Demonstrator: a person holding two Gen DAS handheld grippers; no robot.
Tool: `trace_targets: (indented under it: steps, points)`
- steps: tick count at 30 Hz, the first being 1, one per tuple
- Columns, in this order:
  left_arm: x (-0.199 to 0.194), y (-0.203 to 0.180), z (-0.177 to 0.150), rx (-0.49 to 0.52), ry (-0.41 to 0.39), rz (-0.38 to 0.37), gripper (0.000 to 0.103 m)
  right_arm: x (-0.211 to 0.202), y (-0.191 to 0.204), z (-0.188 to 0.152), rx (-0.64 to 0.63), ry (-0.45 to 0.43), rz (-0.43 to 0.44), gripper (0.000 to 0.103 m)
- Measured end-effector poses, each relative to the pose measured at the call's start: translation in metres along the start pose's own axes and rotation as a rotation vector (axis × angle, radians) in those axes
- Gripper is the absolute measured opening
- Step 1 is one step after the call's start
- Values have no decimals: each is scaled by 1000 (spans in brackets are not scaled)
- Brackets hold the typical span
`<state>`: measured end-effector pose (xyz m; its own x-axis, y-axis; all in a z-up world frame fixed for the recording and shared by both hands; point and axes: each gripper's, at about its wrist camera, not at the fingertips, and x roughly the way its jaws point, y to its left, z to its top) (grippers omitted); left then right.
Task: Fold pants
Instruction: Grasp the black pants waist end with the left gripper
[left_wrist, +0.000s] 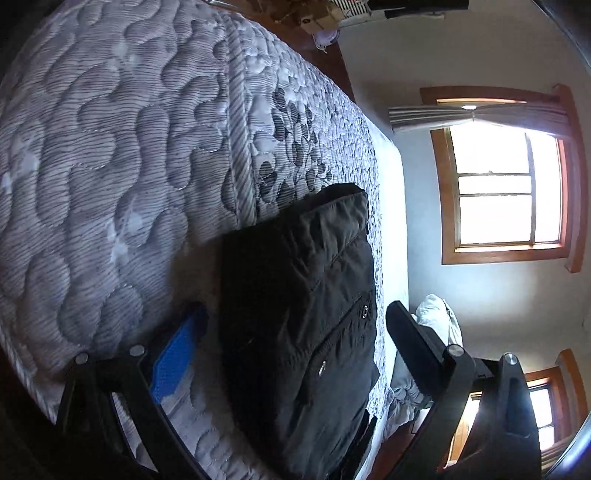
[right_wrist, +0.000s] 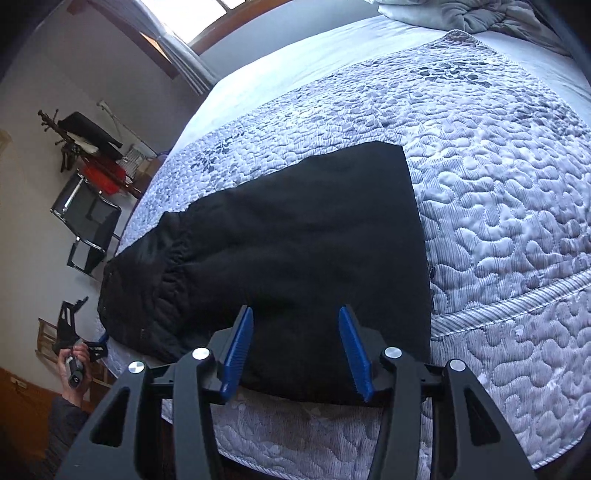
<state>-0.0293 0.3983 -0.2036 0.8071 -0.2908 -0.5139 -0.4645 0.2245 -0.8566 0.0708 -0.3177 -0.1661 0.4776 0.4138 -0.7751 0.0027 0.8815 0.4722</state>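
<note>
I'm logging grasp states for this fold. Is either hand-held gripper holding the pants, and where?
Neither. The left hand-held gripper and right hand-held gripper are both open, with the black pants lying unclamped on the bed.

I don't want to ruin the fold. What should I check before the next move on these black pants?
1. Pants lie wholly on the quilt: ok.
2. Right gripper open, jaws empty: ok.
3. Left gripper open, straddling the waistband end: ok.
4. Folded edge at the far side straight: ok.
5. Layers underneath aligned: cannot tell.
6. Waistband end flat: not ok, it is bunched.
</note>
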Motion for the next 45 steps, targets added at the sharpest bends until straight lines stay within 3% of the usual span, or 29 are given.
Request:
trace_targets:
  steps: [2, 6, 10, 15, 16, 18, 19, 20, 25, 30, 34, 36, 37, 38, 39, 41, 45]
  points:
    - [5, -7, 0, 16, 16, -29, 96, 2, 1, 0, -3, 9, -3, 50]
    - [22, -18, -2, 32, 32, 13, 96, 5, 2, 1, 1, 14, -5, 51]
    - [28, -25, -3, 45, 32, -2, 96, 7, 5, 1, -13, 21, -16, 51]
    - [46, -29, 2, 75, 53, 55, 95, 10, 6, 0, -12, 27, -17, 54]
    - [52, -33, 4, 81, 56, 69, 92, 10, 6, 0, -14, 28, -17, 55]
    - [56, -36, 5, 98, 56, 129, 75, 12, 7, 0, -17, 32, -20, 55]
    - [61, -39, 7, 104, 54, 155, 55, 13, 6, 0, -17, 34, -19, 55]
    - [64, -40, 9, 108, 51, 172, 50, 14, 6, -1, -16, 36, -20, 56]
    - [63, -35, 12, 69, 49, 97, 44, 16, 9, -2, -34, 41, -30, 57]
    - [75, -29, 17, 43, 69, 74, 60, 18, 7, -1, -24, 44, -26, 58]
    - [87, -35, 22, 21, 71, 56, 82, 18, 8, -1, -32, 45, -27, 58]
    - [94, -47, 22, 58, 77, 98, 82, 18, 8, -2, -29, 46, -28, 58]
    - [94, -52, 20, 76, 77, 111, 76, 18, 8, -2, -30, 47, -28, 58]
    - [96, -57, 18, 101, 82, 126, 55, 19, 8, -2, -30, 47, -29, 58]
    - [99, -57, 17, 103, 99, 112, 46, 19, 8, -2, -32, 49, -30, 58]
    - [101, -56, 16, 68, 102, 78, 39, 20, 7, -2, -32, 52, -31, 59]
    - [111, -55, 17, 61, 93, 112, 39, 21, 7, -1, -30, 54, -29, 59]
